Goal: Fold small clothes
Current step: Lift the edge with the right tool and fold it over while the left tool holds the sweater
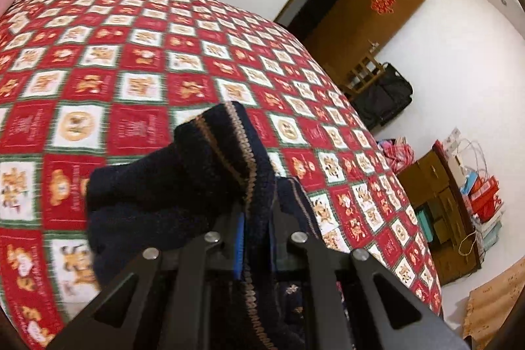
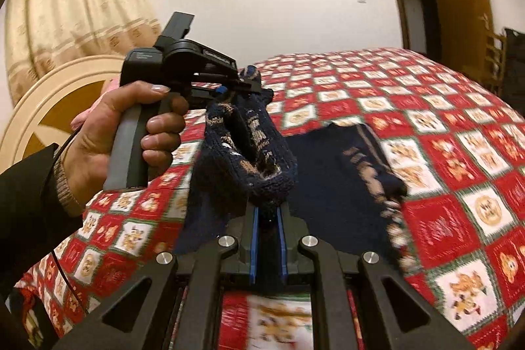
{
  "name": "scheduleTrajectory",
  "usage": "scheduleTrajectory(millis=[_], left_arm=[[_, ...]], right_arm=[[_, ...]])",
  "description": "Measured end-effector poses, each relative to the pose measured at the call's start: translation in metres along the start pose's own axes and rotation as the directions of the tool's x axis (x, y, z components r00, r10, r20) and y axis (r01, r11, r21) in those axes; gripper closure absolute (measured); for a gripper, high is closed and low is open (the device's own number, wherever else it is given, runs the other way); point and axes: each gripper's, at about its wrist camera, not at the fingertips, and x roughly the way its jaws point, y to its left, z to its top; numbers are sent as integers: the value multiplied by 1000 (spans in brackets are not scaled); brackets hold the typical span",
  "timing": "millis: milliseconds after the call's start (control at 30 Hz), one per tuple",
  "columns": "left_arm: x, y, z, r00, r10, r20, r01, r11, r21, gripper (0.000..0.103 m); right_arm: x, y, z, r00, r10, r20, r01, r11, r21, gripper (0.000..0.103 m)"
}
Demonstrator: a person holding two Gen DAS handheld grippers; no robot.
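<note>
A coarse, matt navy knitted wool garment with tan stripes [image 2: 259, 159] hangs over a soft red-and-white checked cloth bedspread [image 2: 426, 107], between matt black plastic claw [image 2: 269, 228] arms with shiny metal rivets [image 2: 227, 241].

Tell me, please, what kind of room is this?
Most likely a home bedroom. A bed with a red patchwork quilt fills the view, a rounded headboard stands behind it, a patterned curtain hangs in the corner, and a wooden door stands open.
</note>
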Motion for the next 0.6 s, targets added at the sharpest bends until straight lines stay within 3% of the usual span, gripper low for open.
scheduleTrajectory(millis=[400,500,600], left_arm=[[65,-45,-4,996,7,-86,-2,998,55,95],[81,-51,-8,992,69,-108,-58,993,99,94],[95,-56,-9,981,123,-150,-103,986,131,83]], right_arm=[[1,-75,-19,998,-37,-59,46,985,165,94],[6,-87,-25,995,-26,-95,46,976,213,94],[12,-102,-32,991,-3,-137,41,959,280,94]])
